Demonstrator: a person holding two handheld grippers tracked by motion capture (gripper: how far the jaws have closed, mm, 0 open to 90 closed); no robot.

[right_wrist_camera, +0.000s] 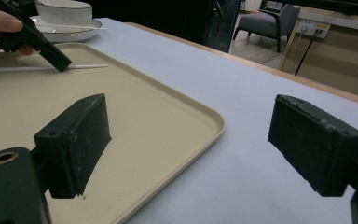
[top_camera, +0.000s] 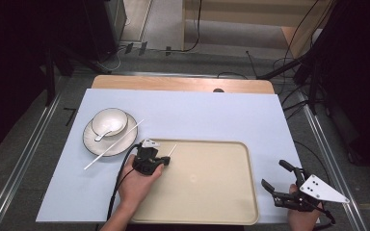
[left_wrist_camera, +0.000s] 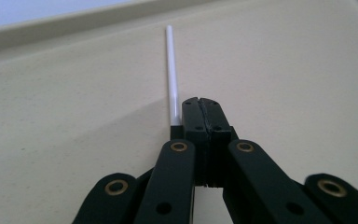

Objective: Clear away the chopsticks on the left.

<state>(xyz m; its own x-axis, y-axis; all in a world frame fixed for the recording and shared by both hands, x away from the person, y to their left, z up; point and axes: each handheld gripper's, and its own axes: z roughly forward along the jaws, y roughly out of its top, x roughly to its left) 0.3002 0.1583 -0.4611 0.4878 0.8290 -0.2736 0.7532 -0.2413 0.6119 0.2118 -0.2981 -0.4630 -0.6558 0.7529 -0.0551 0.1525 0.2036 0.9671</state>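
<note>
Left gripper matte black jaws clamped on thin white chopstick over smooth beige tray, near its raised rim. Right gripper jaws wide, empty, past tray's corner.

The tray lies on the table at its near centre, with the plate to its far left. On the plate stands the bowl, which holds the spoon; 1 chopstick lies across the plate. Another chopstick lies over the tray's far-left corner at the left gripper, and the right gripper is right of the tray.
</note>
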